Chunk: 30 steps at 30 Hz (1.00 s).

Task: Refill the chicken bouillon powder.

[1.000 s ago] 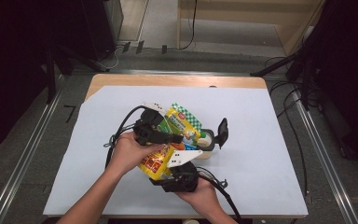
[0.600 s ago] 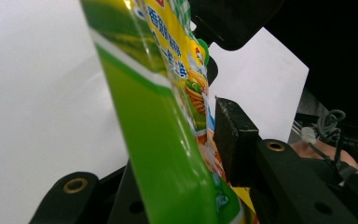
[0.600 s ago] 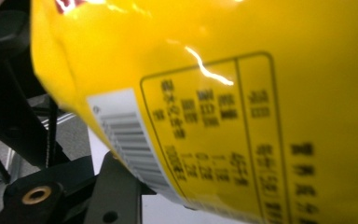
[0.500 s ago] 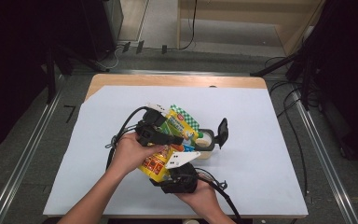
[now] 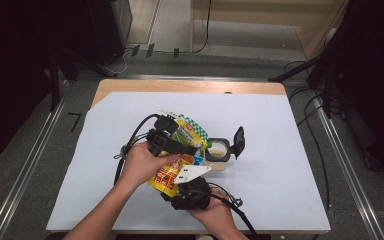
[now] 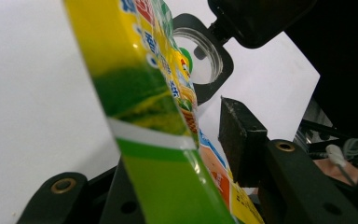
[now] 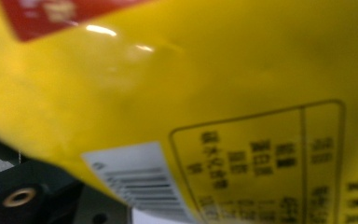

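Note:
A yellow and green snack pouch (image 5: pixel 176 162) is held tilted above the white sheet, its top end toward a clear jar (image 5: pixel 219 150) with a black rim and an open flip lid (image 5: pixel 238 141). My left gripper (image 5: pixel 192 148) is shut on the pouch near its upper part. In the left gripper view the pouch (image 6: pixel 154 107) rises between the jaws, with the jar mouth (image 6: pixel 205 60) just beyond. My right gripper (image 5: pixel 182 182) holds the pouch's lower end. In the right gripper view the pouch's yellow back (image 7: pixel 214 93) with a barcode sits very close.
The white sheet (image 5: pixel 290 165) covers a wooden table (image 5: pixel 190 86). Black cables (image 5: pixel 130 145) trail from both grippers. Metal rails (image 5: pixel 352 180) run along the table's sides, and dark equipment stands beyond.

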Tool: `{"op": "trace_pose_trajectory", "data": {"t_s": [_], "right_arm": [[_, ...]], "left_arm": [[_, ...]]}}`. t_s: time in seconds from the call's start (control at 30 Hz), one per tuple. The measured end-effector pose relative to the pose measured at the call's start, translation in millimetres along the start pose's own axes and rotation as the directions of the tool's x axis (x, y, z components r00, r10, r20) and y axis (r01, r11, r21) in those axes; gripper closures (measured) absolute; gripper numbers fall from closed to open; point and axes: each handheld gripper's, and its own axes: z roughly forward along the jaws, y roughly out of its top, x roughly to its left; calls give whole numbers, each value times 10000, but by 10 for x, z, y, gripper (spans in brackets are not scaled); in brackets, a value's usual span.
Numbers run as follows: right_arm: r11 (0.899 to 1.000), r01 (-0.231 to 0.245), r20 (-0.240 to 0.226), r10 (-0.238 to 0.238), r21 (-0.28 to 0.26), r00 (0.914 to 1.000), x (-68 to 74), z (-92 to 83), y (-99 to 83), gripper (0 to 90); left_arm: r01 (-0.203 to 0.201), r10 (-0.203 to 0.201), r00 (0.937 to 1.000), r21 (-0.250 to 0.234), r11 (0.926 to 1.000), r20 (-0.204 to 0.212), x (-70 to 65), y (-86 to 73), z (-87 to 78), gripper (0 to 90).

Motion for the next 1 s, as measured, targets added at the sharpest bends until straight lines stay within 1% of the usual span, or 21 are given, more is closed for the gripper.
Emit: {"op": "trace_pose_trajectory", "data": {"t_s": [0.13, 0.23, 0.33, 0.43, 0.57, 0.7, 0.8, 0.93, 1.0], "right_arm": [[9999, -111, -134, 111, 30, 9998, 11, -20, 14, 580], [9996, -272, -318, 270, -61, 9991, -2, -33, 15, 603], [9991, -397, -360, 392, -135, 9986, -13, -49, 20, 613], [9965, -770, -504, 752, -340, 9959, -54, -81, 25, 621], [9954, -852, -522, 829, -427, 9952, -87, -94, 20, 622], [9921, -1083, -753, 1034, -635, 9918, -105, -105, 16, 626], [9886, -1267, -951, 1189, -814, 9883, -118, -122, 20, 629], [9885, -1201, -931, 1116, -914, 9894, -122, -142, 26, 629], [9890, -1197, -1017, 1107, -868, 9886, -119, -136, 24, 629]], "left_arm": [[73, -74, 9999, 97, 9999, 151, 4, 10, 18, 680], [15, -18, 9998, 140, 9999, 177, 8, 10, 17, 700], [-123, 122, 9998, 51, 9999, 169, 7, 4, -1, 736], [-276, 277, 9996, -67, 9996, 94, -14, 2, -12, 752], [-315, 315, 9995, -39, 9995, -54, -52, -1, -3, 736], [-326, 327, 9993, 48, 9995, -165, -89, 4, -29, 715], [-444, 449, 9985, 161, 9989, -322, -131, 12, -57, 683], [-501, 510, 9979, 228, 9985, -406, -160, 11, -81, 681], [-381, 405, 9979, 486, 9981, -505, -149, 15, -80, 708]]}}
